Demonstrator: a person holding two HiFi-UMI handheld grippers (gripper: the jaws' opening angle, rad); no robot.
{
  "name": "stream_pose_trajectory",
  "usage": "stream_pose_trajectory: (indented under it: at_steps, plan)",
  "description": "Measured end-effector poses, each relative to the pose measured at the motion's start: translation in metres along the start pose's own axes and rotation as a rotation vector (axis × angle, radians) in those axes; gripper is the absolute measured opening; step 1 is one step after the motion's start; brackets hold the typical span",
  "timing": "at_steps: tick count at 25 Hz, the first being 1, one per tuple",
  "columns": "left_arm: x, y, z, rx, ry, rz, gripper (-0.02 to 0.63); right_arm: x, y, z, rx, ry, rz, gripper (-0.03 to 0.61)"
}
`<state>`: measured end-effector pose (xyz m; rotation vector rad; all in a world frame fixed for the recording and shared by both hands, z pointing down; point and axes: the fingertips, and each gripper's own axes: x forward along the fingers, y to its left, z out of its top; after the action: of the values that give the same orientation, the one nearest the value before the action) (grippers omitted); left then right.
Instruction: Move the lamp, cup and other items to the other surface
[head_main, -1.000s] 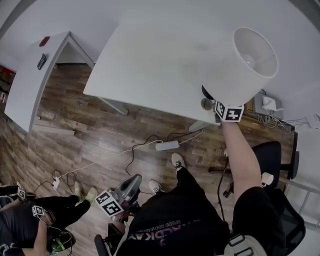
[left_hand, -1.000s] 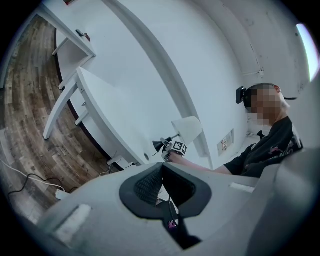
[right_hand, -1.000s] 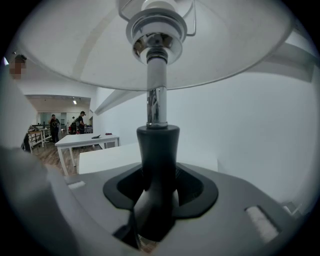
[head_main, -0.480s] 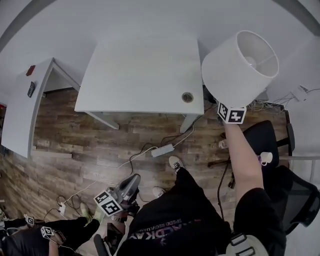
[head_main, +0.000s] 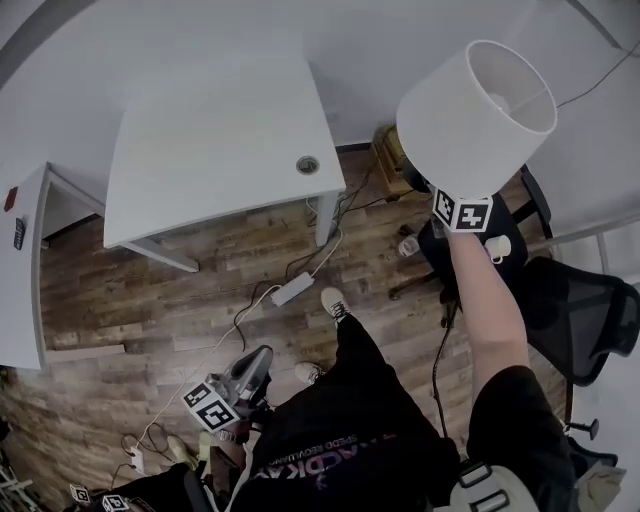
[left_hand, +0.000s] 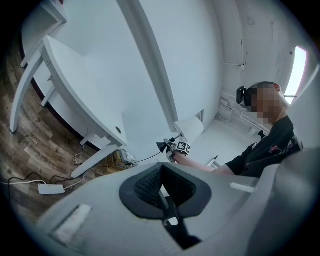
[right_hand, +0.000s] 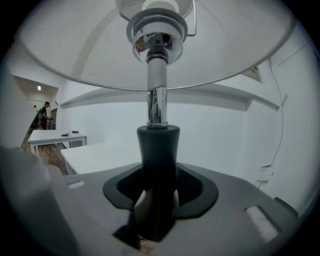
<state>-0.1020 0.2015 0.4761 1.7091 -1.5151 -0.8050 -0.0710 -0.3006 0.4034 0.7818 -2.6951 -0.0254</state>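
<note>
Legible text: none. Lettering across the person's black shirt (head_main: 318, 468) appears upside down in the head view, too blurred to read.

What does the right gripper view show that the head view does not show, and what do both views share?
Only the right gripper view: the jaws of the right gripper shut on the lamp at its dark stem, the chrome tube above, and the underside of the shade. Only the head view: the left gripper, the wood floor, the power strip. Both: the shade and the white desk.
</note>
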Motion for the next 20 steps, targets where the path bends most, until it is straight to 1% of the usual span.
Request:
stream_pose_trajectory:
  at_steps: [3, 6, 12, 15, 20]
  plan:
    - [-0.001, -0.001, -0.012, -0.015, 0.037, -0.025, 0.0, -0.026, -0.022, -0.007, 0.01, 0.007, -0.057, 0.166]
    - [0.0, -0.002, -0.019, -0.008, 0.07, -0.041, 0.0, -0.045, -0.041, -0.012, 0.022, 0.004, -0.103, 0.166]
    - [0.011, -0.015, -0.018, 0.023, 0.064, -0.056, 0.0, -0.078, -0.092, -0.011, 0.043, -0.019, -0.184, 0.166]
    - [0.032, -0.022, -0.024, 0.034, 0.082, -0.065, 0.0, -0.091, -0.126, -0.011, 0.062, -0.038, -0.216, 0.166]
    - [0.095, -0.048, -0.05, 0.026, 0.126, -0.102, 0.0, -0.108, -0.193, -0.023, 0.086, -0.047, -0.246, 0.166]
